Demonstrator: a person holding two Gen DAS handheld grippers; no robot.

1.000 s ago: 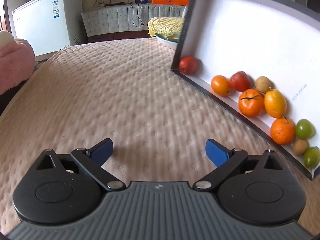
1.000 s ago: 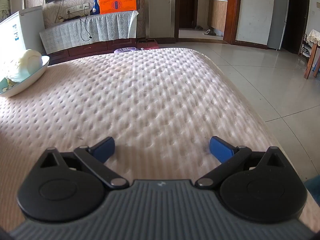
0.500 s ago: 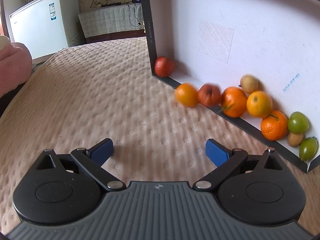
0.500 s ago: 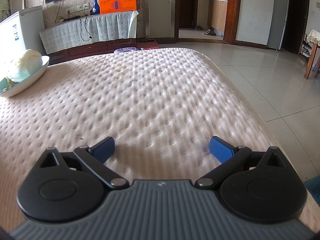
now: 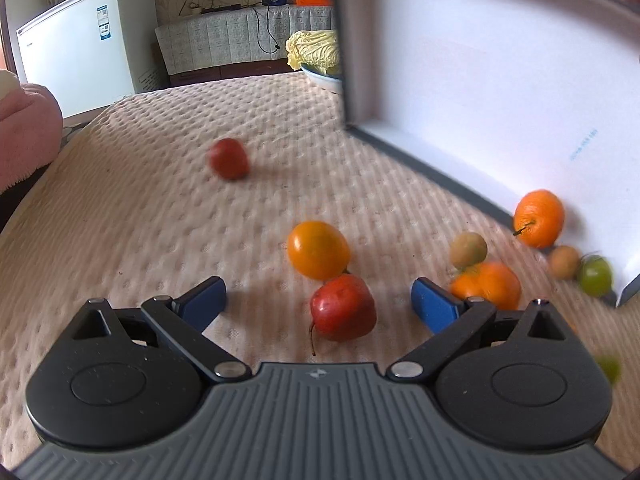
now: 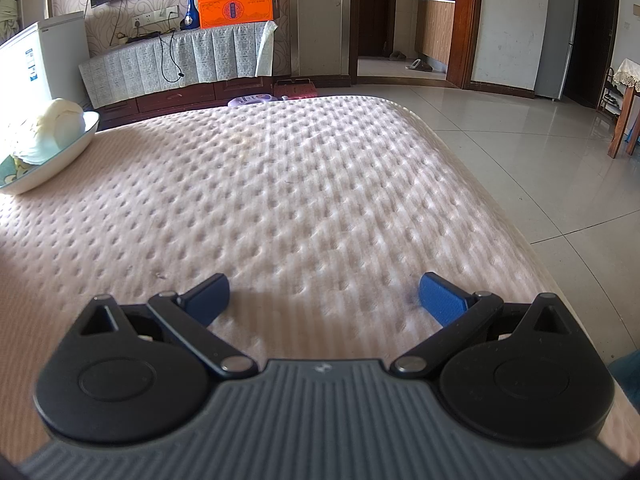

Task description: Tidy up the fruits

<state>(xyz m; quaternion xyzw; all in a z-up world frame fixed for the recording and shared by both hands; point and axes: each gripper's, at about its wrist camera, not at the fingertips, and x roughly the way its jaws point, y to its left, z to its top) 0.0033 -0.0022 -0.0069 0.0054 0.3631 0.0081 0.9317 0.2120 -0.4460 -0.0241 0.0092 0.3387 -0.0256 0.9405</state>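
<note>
In the left wrist view a white box with dark rim stands tipped up at the right, and fruits lie spilled on the mattress. A red apple lies between the fingers of my open left gripper, with an orange fruit just beyond it. A red fruit lies farther off to the left. Oranges, brown kiwis and green fruits lie at the right by the box. My right gripper is open and empty over bare mattress.
A bowl with cabbage sits behind the box; it also shows in the right wrist view. A pink cushion lies at the left. The mattress edge drops to tiled floor at the right. A white fridge stands behind.
The box has been tipped up further and the fruits have rolled out onto the mattress toward my left gripper. The right gripper has not moved.
</note>
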